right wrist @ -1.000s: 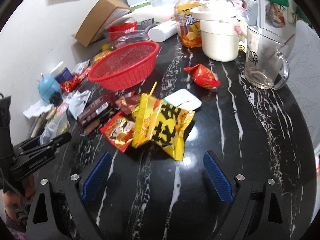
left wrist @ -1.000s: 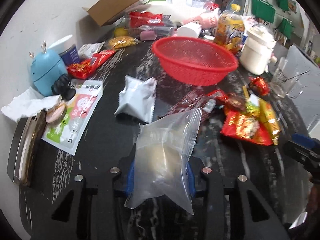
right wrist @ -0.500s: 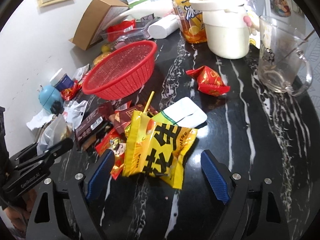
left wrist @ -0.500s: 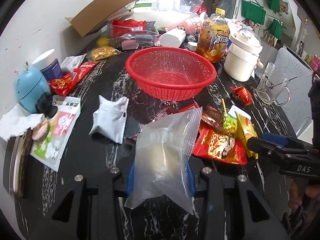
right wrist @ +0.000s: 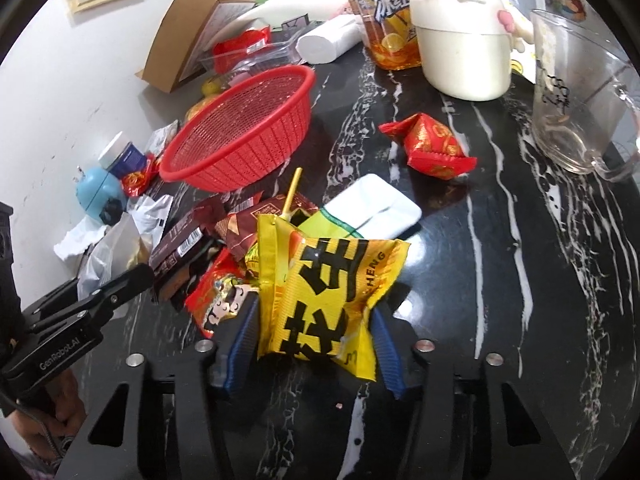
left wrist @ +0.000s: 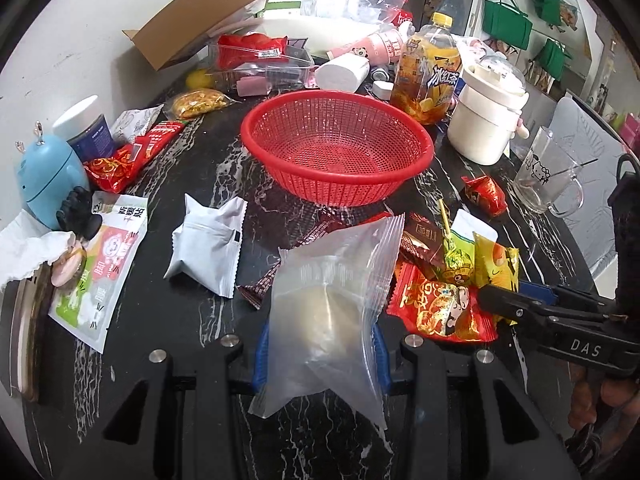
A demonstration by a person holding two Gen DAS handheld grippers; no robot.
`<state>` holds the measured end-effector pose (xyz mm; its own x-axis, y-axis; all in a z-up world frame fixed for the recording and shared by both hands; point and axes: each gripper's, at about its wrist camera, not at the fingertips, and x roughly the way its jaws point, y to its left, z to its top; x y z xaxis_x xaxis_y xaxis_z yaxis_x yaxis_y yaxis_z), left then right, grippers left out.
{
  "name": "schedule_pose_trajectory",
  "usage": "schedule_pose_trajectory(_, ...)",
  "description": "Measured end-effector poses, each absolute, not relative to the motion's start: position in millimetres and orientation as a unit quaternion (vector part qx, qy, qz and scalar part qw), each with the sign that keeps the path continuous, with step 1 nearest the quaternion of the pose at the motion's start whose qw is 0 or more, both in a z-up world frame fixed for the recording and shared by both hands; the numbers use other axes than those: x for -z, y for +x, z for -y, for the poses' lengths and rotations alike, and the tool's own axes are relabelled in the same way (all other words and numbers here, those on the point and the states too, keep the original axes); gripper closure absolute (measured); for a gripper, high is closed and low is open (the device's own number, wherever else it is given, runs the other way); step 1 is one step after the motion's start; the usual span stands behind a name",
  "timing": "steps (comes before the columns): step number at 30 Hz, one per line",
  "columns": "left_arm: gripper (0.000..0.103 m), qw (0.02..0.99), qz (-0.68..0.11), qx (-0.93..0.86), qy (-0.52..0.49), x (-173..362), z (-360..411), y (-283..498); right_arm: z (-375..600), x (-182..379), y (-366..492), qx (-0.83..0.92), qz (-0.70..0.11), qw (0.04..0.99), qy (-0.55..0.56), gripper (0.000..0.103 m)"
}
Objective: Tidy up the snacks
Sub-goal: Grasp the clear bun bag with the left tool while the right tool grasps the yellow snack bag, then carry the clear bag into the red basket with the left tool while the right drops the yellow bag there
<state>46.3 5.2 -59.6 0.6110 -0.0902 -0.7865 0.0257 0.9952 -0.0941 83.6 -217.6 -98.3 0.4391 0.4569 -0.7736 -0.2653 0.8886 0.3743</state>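
My left gripper (left wrist: 320,346) is shut on a clear zip bag (left wrist: 328,300) with a pale lump inside, held just above the black marble table (left wrist: 168,312). An empty red mesh basket (left wrist: 344,190) stands beyond it at the table's middle. In the right wrist view, my right gripper (right wrist: 312,346) is closing its jaws on a yellow snack packet (right wrist: 324,300) with black characters. Its blue pads touch both sides of the crumpled packet. The basket (right wrist: 248,148) lies up and left of it. Each gripper shows at the edge of the other's view: the right gripper (left wrist: 520,304) and the left gripper (right wrist: 132,280).
Loose snacks crowd the table: a red cartoon packet (left wrist: 436,308), chocolate bars (right wrist: 180,248), a white pouch (left wrist: 208,252), a red packet (right wrist: 428,148). A glass mug (right wrist: 576,100), white pot (right wrist: 460,48), tea bottle (left wrist: 428,68) and cardboard box (left wrist: 200,12) stand behind.
My right gripper moved forward over the yellow packet and its jaws narrowed from wide apart onto the packet's sides. My left gripper shifted slightly with the clear bag still in it.
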Motion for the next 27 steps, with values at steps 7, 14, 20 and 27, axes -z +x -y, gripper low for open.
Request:
schedule_pose_trajectory(7, 0.063, 0.901, -0.432, 0.038, -0.032, 55.5, -3.4, 35.7, 223.4, 91.6, 70.4, -0.201, -0.471, 0.853, 0.102, 0.059)
schedule_pose_trajectory(14, 0.063, 0.907, -0.417, 0.046, -0.033, 46.4, -0.5, 15.9, 225.8, 78.0, 46.4, -0.203, -0.456, 0.861, 0.101, 0.059)
schedule_pose_trajectory(20, 0.063, 0.916, -0.397, 0.054, -0.032, 34.1, 1.8, -2.3, 224.8, 64.1, 26.0, -0.212, -0.441, 0.867, 0.099, 0.059)
schedule_pose_trajectory(27, 0.063, 0.927, -0.369, 0.059, -0.027, 15.8, 1.8, -11.1, 213.9, 48.8, 14.9, -0.235, -0.424, 0.87, 0.09, 0.059)
